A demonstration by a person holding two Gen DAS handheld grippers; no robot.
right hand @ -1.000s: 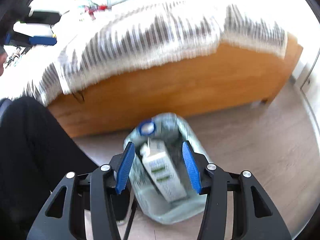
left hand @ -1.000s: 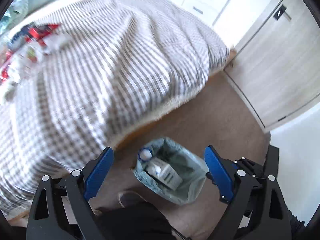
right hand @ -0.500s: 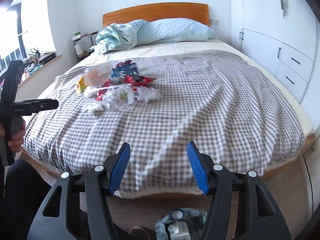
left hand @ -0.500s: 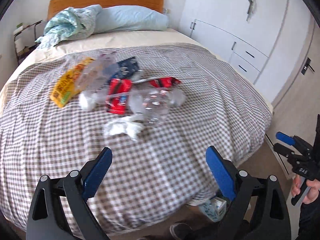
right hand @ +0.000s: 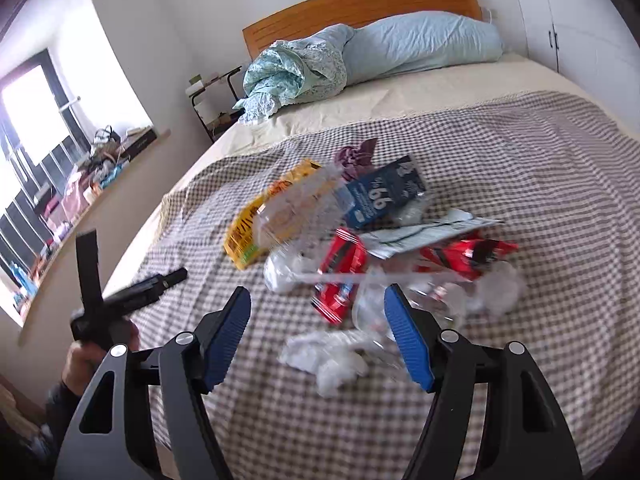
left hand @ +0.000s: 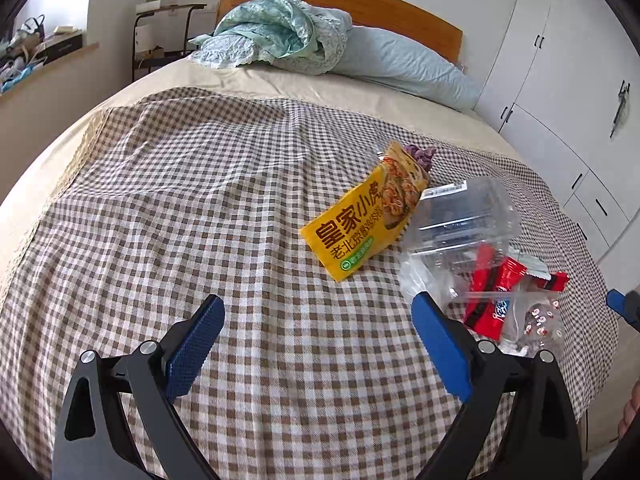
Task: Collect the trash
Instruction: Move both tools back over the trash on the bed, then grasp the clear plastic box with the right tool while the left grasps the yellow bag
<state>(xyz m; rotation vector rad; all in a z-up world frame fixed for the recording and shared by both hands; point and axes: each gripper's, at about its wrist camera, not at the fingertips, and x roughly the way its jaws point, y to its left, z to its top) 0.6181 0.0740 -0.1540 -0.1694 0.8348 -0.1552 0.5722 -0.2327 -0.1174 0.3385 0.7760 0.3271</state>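
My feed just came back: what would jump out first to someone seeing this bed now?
A heap of trash on the checked blanket: a yellow snack bag, a clear plastic box, red wrappers, a blue packet and crumpled white tissue. Both grippers hover above it with nothing between their fingers, the left gripper off to the side and the right gripper, its jaws opening, over the tissue. At the head lie a bundled teal quilt and a blue pillow.

Checked bed [left hand: 240,220] – white wardrobes [left hand: 568,92], bright window [right hand: 28,112]

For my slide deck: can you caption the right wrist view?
Empty right hand-held gripper, jaws opening, above a pile of wrappers and crumpled tissue on a checked bedspread.
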